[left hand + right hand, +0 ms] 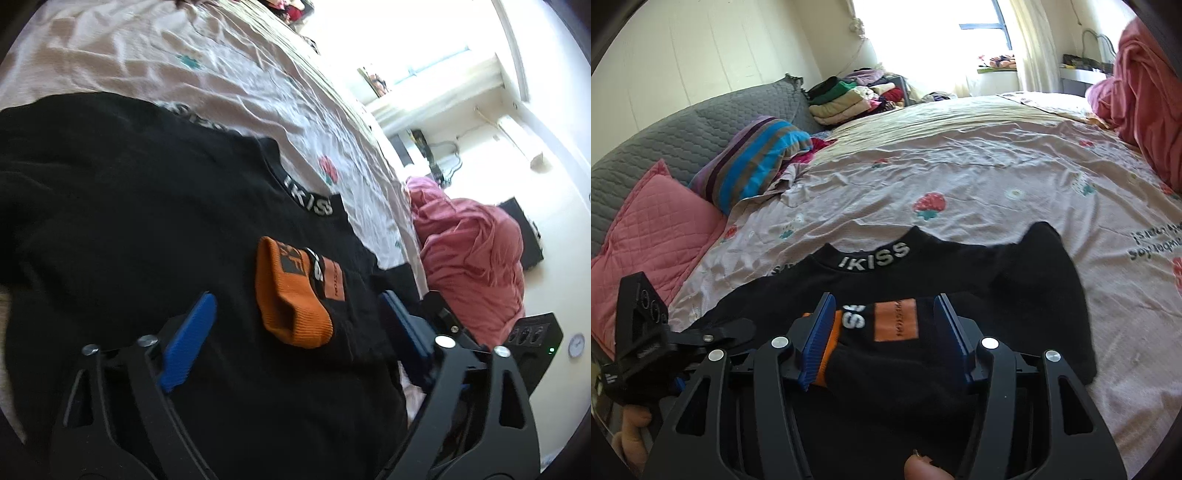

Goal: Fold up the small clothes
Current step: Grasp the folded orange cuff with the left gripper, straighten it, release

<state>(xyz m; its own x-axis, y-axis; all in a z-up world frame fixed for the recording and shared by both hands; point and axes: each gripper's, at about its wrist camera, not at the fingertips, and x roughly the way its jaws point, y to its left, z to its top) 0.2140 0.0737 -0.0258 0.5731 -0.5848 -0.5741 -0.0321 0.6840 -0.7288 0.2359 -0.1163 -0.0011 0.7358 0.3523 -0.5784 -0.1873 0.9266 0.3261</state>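
Note:
A small black top with an "IKISS" collar lies on the bed sheet. Its sleeve with an orange cuff and orange patch is folded over the body. In the left wrist view the top fills the left side. My left gripper is open, its blue fingers astride the orange cuff just above the cloth. My right gripper is open, its jaws either side of the folded sleeve. The left gripper's body also shows at the right wrist view's left edge.
A pink blanket heap lies at the bed's edge; it also shows in the right wrist view. A pink pillow, a striped pillow, a grey headboard cover and a pile of clothes lie at the bed's head.

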